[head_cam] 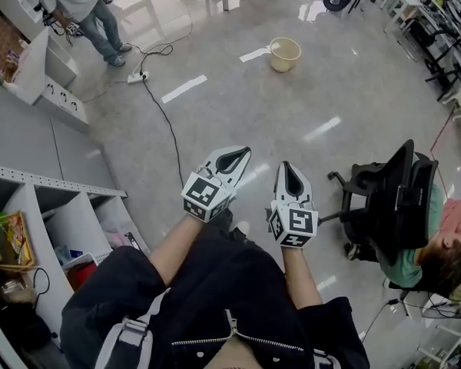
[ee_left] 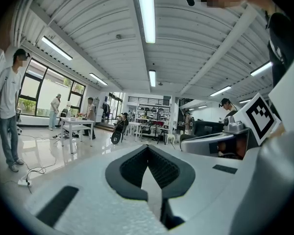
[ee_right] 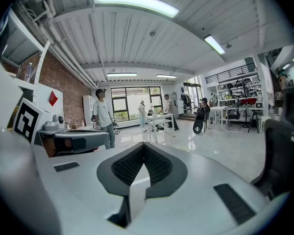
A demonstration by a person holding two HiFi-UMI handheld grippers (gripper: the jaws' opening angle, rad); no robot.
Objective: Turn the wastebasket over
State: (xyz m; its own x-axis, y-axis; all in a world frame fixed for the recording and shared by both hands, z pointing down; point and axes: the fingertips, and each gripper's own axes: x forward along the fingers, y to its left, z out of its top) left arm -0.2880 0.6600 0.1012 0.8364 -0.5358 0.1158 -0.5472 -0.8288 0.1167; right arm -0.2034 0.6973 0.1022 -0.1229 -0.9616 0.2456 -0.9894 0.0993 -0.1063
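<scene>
A cream wastebasket (head_cam: 285, 54) stands upright on the shiny grey floor, far ahead of both grippers, with its open mouth up. My left gripper (head_cam: 240, 151) is held at waist height, shut with nothing in it; its black pads (ee_left: 162, 170) meet at the tip. My right gripper (head_cam: 287, 164) is next to it, also shut and empty, with its pads (ee_right: 157, 166) together. Both point out across the room, well short of the wastebasket. The wastebasket does not show in either gripper view.
A black office chair (head_cam: 392, 198) with a seated person is at the right. A white shelf unit (head_cam: 54, 206) stands at the left. A black cable (head_cam: 165, 121) and a power strip (head_cam: 137, 76) lie on the floor. A person (head_cam: 81, 6) stands far left.
</scene>
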